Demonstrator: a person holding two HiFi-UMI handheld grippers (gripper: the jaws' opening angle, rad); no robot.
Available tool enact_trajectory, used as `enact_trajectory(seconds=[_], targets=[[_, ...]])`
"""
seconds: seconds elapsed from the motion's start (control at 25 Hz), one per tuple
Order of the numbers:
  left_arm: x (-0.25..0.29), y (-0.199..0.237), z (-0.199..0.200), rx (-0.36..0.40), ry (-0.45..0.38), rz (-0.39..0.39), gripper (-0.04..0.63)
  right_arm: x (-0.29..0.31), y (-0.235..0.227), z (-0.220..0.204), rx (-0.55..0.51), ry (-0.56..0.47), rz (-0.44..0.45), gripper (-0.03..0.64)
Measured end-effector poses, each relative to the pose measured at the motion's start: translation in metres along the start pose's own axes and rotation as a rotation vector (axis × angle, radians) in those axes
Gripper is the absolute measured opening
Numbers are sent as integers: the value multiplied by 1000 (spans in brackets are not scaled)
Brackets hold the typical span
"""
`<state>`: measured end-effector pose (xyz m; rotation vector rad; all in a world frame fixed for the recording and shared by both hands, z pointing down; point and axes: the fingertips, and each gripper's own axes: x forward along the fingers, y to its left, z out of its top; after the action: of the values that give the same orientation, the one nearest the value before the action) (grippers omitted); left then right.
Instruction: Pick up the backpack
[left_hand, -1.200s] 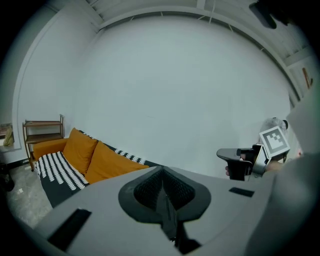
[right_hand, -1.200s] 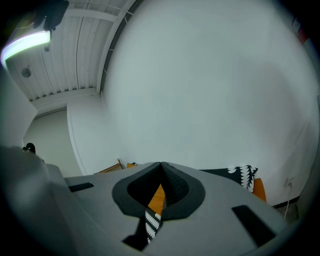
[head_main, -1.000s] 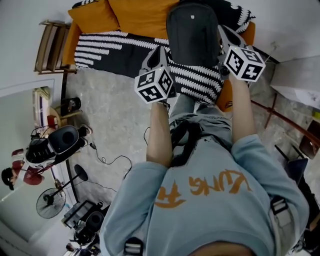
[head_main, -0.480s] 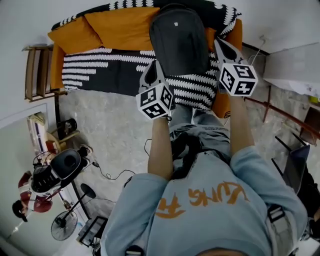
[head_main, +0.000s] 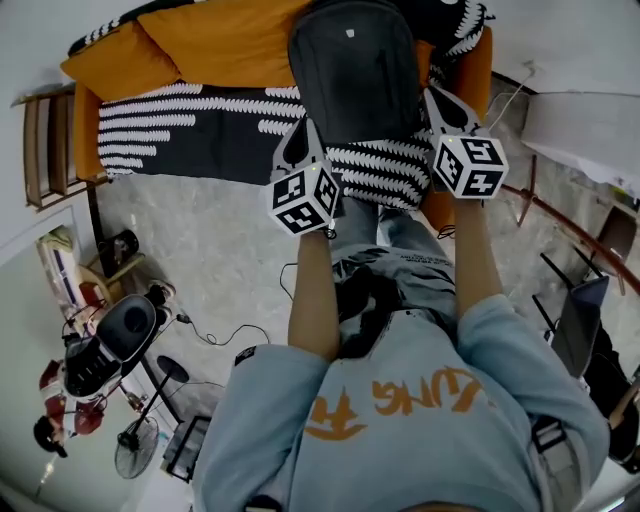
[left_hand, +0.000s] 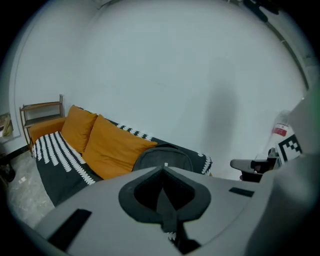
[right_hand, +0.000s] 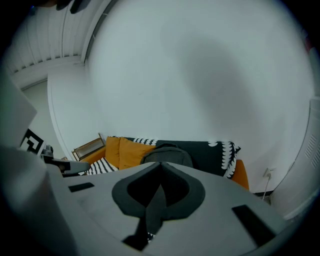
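Left gripper (head_main: 306, 130) and right gripper (head_main: 432, 96), jaws closed on nothing, have edged closer to flank the backpack (head_main: 352, 70) on the sofa (head_main: 200, 135), the lift not yet begun.

Ahead of my fingers the backpack (head_main: 352, 70) is matt dark grey woven cloth with a smooth face. The cushions (head_main: 230, 40) beside it are plain, soft orange fabric, and the throw (head_main: 200, 130) is black cloth printed in white. My left gripper (head_main: 303, 138) and right gripper (head_main: 437, 100) are smooth matt grey plastic with a darker matt lining inside; below my fingers the floor (head_main: 220, 240) looks like speckled grey stone, the rack (head_main: 50, 140) far to their left looks like brown wood, and the wall (left_hand: 175, 75) beyond them is flat matt white.
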<state>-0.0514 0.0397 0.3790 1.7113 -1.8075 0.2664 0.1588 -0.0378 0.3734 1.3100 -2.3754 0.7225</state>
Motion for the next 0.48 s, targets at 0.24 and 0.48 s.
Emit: enact_trajectory(seconds=[0.24,0.48], targets=[[32,21,-18,-37,60,-20,20,28,-9,-19,-4,61,-23,-3],[71,33,-39,-28,141,-27,21,50,-24,-36,17,118,-50,-3]])
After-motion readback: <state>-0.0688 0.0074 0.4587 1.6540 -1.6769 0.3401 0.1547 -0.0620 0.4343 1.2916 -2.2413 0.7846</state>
